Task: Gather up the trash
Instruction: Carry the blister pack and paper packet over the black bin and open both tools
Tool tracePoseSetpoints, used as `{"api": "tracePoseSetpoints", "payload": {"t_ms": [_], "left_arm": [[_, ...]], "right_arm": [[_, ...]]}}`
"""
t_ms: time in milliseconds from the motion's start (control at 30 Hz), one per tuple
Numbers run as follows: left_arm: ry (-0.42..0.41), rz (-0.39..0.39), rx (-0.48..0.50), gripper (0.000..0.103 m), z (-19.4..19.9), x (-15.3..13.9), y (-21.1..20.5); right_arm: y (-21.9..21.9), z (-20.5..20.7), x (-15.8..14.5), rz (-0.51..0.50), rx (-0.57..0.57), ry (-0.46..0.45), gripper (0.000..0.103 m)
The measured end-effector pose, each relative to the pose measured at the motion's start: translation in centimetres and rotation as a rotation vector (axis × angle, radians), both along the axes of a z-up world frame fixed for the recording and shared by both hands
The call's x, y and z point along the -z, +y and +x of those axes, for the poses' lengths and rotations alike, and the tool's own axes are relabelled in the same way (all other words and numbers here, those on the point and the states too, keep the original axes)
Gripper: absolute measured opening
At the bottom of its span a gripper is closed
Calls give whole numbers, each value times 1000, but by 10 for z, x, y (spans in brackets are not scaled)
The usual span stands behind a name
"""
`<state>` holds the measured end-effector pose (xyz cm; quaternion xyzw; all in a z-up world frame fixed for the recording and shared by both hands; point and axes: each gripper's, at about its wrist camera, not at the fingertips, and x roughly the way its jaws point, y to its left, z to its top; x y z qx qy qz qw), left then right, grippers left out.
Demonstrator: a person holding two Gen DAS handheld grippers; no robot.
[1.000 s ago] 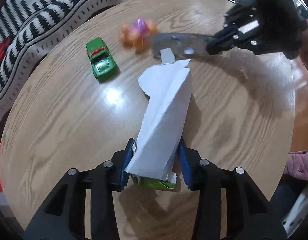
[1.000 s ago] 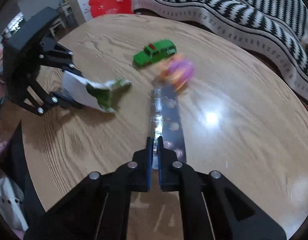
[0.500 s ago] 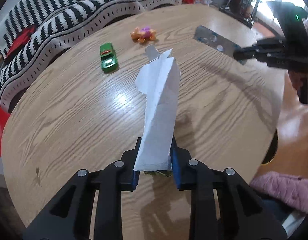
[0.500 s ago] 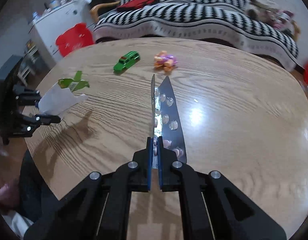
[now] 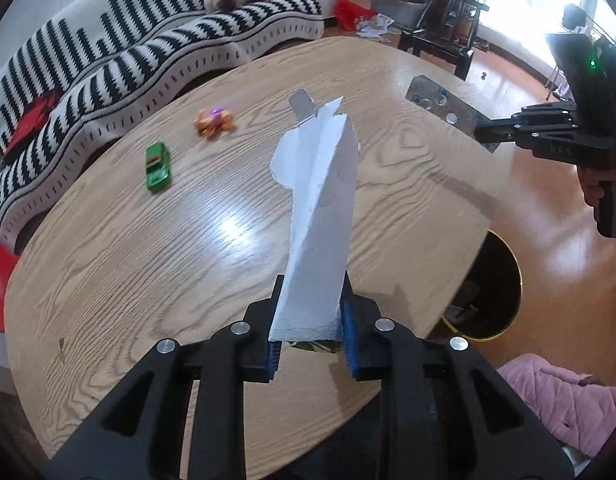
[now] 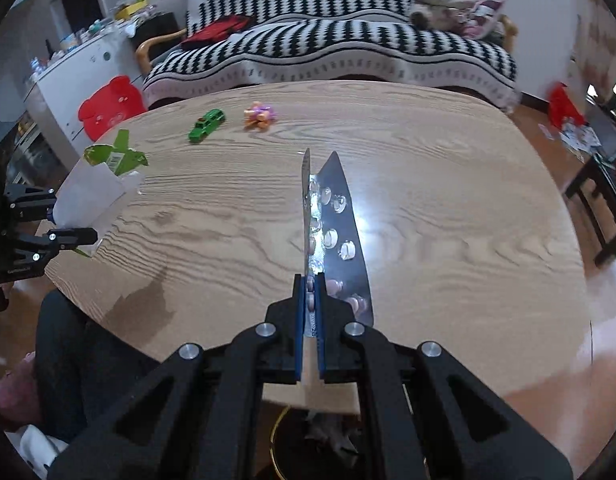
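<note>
My left gripper [image 5: 311, 340] is shut on a torn white and green carton [image 5: 317, 232], held above the round wooden table [image 5: 148, 280]. The carton also shows at the left of the right wrist view [image 6: 96, 188], in the left gripper [image 6: 48, 220]. My right gripper [image 6: 309, 312] is shut on a silver pill blister pack [image 6: 335, 232], held above the table's near edge. In the left wrist view the right gripper [image 5: 487, 136] holds the blister pack [image 5: 439, 104] at the far right. A black bin with a gold rim [image 5: 495, 292] stands on the floor beside the table, and also shows below the right gripper [image 6: 308, 440].
A green toy car [image 5: 158, 166] and an orange and purple toy [image 5: 214, 120] lie on the far side of the table. A black and white striped sofa [image 5: 148, 52] stands behind. A pink cloth [image 5: 563, 396] is at the lower right.
Both grippers have lifted their trash and pulled back from the toys towards the table's edge. The bin has come into view.
</note>
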<state>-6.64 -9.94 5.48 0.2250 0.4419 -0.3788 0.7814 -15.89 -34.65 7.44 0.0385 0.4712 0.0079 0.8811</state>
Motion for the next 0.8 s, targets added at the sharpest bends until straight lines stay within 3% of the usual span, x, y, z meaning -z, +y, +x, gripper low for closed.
{"api": "tracePoseSetpoints", "payload": {"t_ms": [267,467,633,800], "left_arm": [[-28,-27,69,24,-42,-9,-29],[-6,-47,161,24,-77,-6,-66],[33,-55,287,24,-123,7,-112],[92,-30,390,24,-162,34,-148]], "right_arm": [[-19,-65,-1,5,114,-32,6],[-39,-128,-9,1,234,-60,6],[-61,-177,-6,1,330,-47,6],[-74,-210,17,40,382,-21,6]]}}
